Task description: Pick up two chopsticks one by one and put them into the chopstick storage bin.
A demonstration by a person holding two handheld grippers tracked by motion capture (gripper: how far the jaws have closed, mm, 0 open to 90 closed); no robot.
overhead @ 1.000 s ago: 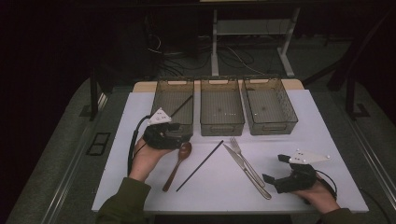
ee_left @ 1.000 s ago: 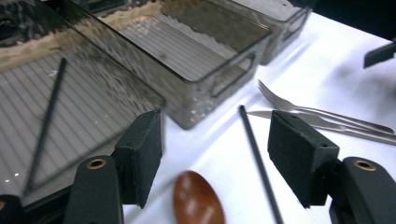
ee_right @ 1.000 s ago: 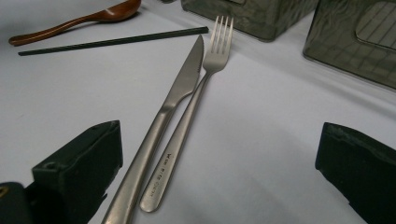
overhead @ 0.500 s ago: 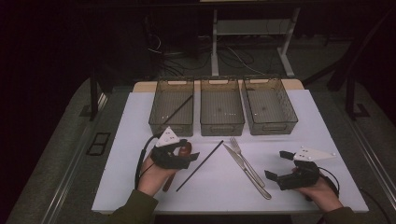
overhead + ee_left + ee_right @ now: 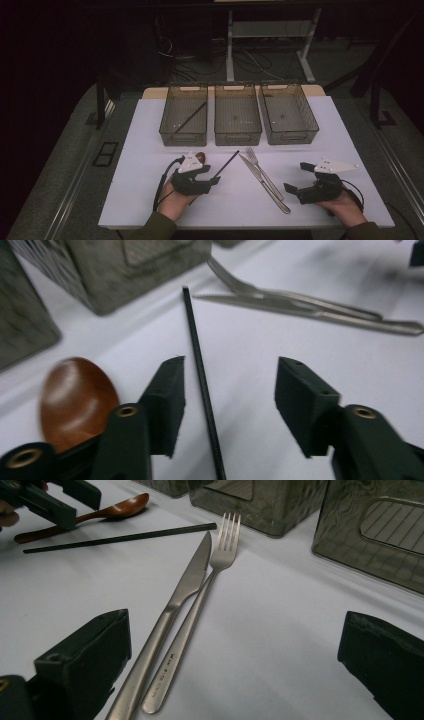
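Left gripper [image 5: 227, 407] fingers [image 5: 167, 400] apart and just been closing in, straddling the black chopstick [image 5: 200, 370] without pinching it – the stick lies flat on the white mat [image 5: 140, 150]. Wooden spoon [image 5: 75, 400] sits just outside one finger, knife [image 5: 264, 182] and fork [image 5: 261, 169] beyond the chopstick's far end. Right gripper [image 5: 235, 670] fingers wide apart, empty – near the knife handle.

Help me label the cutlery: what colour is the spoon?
Reddish brown, glossy like wood; the spoon shows best in the left gripper view.
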